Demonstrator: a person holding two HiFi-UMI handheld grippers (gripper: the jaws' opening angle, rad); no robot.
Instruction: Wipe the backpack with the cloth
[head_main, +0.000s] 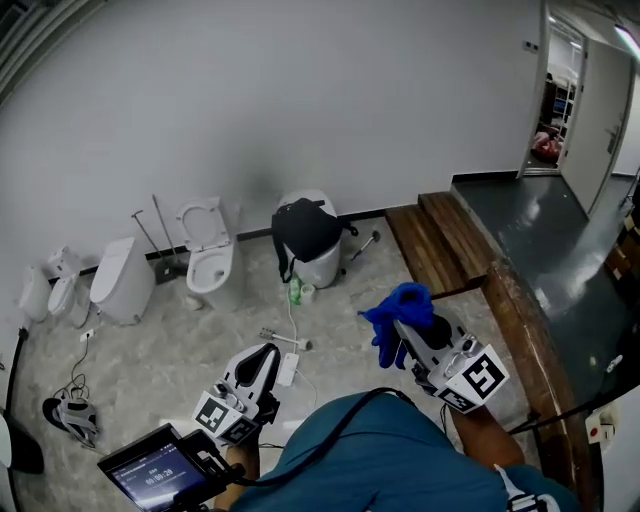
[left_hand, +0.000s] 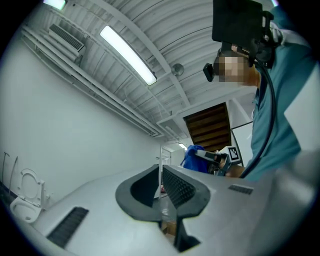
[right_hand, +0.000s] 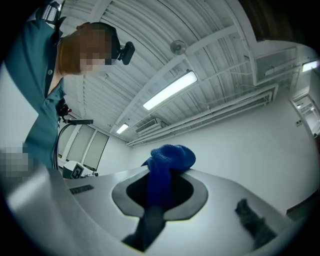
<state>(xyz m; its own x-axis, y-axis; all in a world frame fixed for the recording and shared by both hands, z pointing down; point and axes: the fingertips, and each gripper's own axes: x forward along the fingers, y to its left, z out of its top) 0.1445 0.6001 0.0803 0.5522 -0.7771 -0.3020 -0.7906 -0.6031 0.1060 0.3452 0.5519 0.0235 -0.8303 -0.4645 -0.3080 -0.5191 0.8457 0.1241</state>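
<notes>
Between right tongs (right_hand: 159, 189) sits blue cloth (right_hand: 171, 157) — bunched.

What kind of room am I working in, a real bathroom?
Likely a test or storage room, not a working bathroom: several toilets stand loose along a bare wall, the backpack rests on one, and a wooden step leads to a raised floor by a doorway.

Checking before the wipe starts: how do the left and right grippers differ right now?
The right gripper is clamped on the blue cloth, which bunches above its jaws. The left gripper holds nothing, its jaws almost together. In the head view the right gripper reaches further forward than the left gripper. Shared: both are well short of the black backpack, and neither touches it.
</notes>
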